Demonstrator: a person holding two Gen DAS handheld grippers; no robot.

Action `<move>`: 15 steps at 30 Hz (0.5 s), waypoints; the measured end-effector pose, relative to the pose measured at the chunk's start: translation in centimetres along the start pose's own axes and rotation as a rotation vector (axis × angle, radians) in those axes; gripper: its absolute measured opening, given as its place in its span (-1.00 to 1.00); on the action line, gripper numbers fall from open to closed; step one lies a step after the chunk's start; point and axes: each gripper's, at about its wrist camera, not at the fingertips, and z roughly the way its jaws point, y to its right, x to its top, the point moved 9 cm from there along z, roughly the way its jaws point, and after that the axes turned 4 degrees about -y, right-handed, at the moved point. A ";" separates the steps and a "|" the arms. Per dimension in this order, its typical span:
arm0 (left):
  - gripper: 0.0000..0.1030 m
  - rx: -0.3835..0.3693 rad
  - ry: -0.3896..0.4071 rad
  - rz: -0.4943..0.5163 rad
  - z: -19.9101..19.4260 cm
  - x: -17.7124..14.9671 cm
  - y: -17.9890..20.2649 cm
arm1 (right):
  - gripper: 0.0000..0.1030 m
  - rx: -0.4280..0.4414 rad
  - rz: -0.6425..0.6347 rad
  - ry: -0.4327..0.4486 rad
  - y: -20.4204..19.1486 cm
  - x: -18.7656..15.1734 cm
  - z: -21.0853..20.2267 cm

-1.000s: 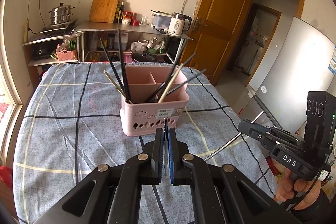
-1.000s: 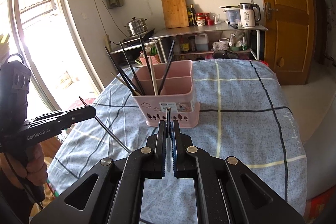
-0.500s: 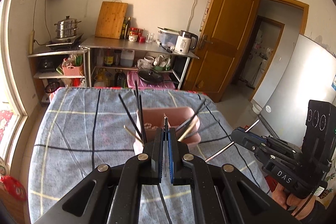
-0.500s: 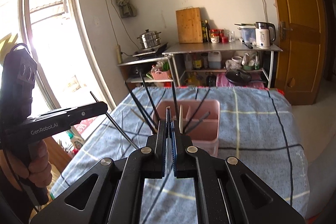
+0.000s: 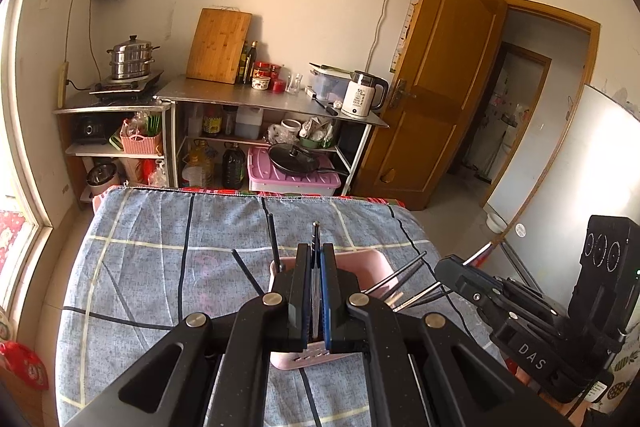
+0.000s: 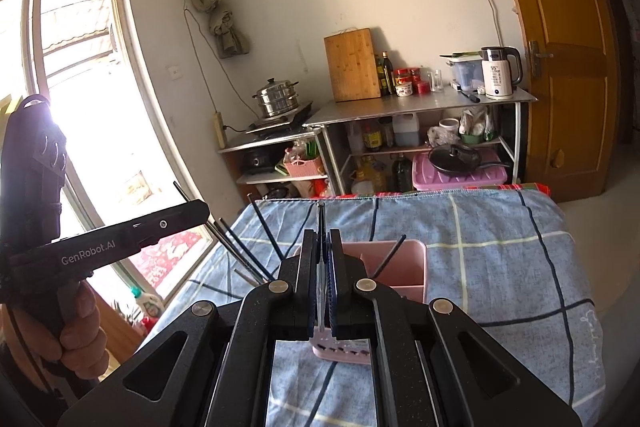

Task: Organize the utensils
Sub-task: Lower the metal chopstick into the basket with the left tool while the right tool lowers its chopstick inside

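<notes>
A pink utensil holder (image 5: 372, 263) stands on the blue checked tablecloth and also shows in the right wrist view (image 6: 404, 263). Several dark chopsticks (image 5: 274, 243) lean out of it. My left gripper (image 5: 316, 259) is shut on a thin metal chopstick (image 5: 315, 239), held above the holder's near side. My right gripper (image 6: 322, 247) is shut on another thin metal chopstick (image 6: 320, 223), also above the holder. Each gripper shows in the other's view, the right one (image 5: 452, 269) with its chopstick tip sticking out, the left one (image 6: 192, 213) likewise.
The table (image 5: 160, 267) is covered with a blue checked cloth. Behind it stand metal shelves (image 5: 272, 103) with a cutting board, kettle, pots and bottles. A window is on the left, a wooden door (image 5: 432, 87) and a fridge on the right.
Both grippers have risen and tilted up, each still clamped on its chopstick. The pink holder has dropped low in both views, now partly hidden behind the fingers.
</notes>
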 end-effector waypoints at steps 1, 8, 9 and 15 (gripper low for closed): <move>-0.93 0.001 -0.001 -0.001 0.2 0.0 -0.1 | -0.91 0.001 0.002 0.000 0.1 0.1 0.2; -0.93 -0.001 -0.015 -0.013 1.9 -0.3 -0.9 | -0.91 -0.015 0.012 0.007 0.7 0.0 1.3; -0.93 -0.001 -0.017 -0.013 2.1 -0.3 -1.0 | -0.91 -0.010 0.016 0.010 0.6 0.1 1.3; -0.93 -0.004 -0.014 -0.010 2.2 -0.1 -0.9 | -0.91 -0.005 -0.004 0.045 -0.2 1.7 0.5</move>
